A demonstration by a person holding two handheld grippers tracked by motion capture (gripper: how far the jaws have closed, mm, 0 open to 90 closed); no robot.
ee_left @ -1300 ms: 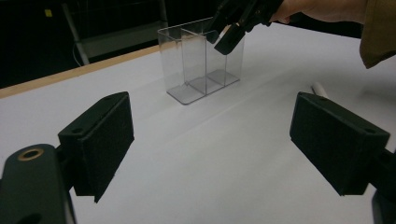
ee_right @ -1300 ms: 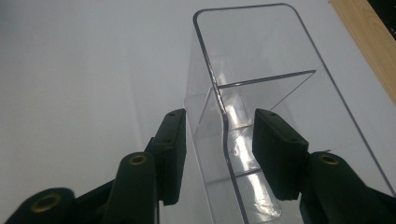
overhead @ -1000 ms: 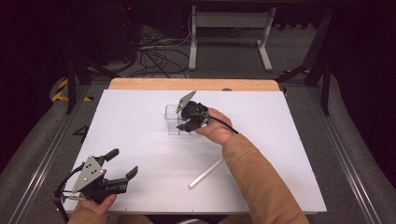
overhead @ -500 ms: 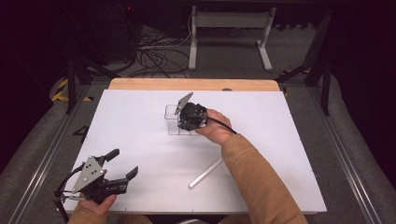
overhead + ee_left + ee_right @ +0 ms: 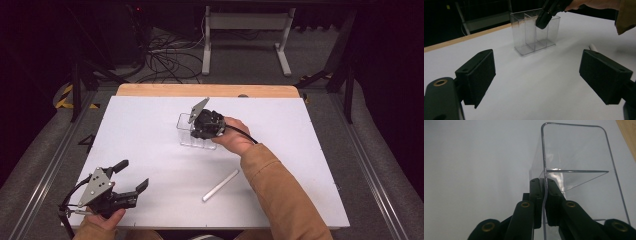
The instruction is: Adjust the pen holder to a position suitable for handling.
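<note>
A clear plastic organiser (image 5: 192, 136) with divided compartments stands upright at the middle of the white table (image 5: 150, 125). My right gripper (image 5: 205, 126) reaches down onto it from above and is shut on one long wall of the clear organiser (image 5: 574, 152), one jaw inside and one outside. The left gripper view shows the clear organiser (image 5: 529, 35) with my right gripper (image 5: 543, 20) on its rim. My left gripper (image 5: 131, 176) rests near the front left corner, open, with nothing between its pads (image 5: 481, 75). A white stick (image 5: 221, 185) lies on the table in front of the organiser.
A wooden strip (image 5: 205, 90) runs along the table's far edge. Beyond it are a metal stand (image 5: 245, 35) and loose cables (image 5: 165, 60) on the floor. A tan sleeve (image 5: 280, 195) crosses the right front of the table.
</note>
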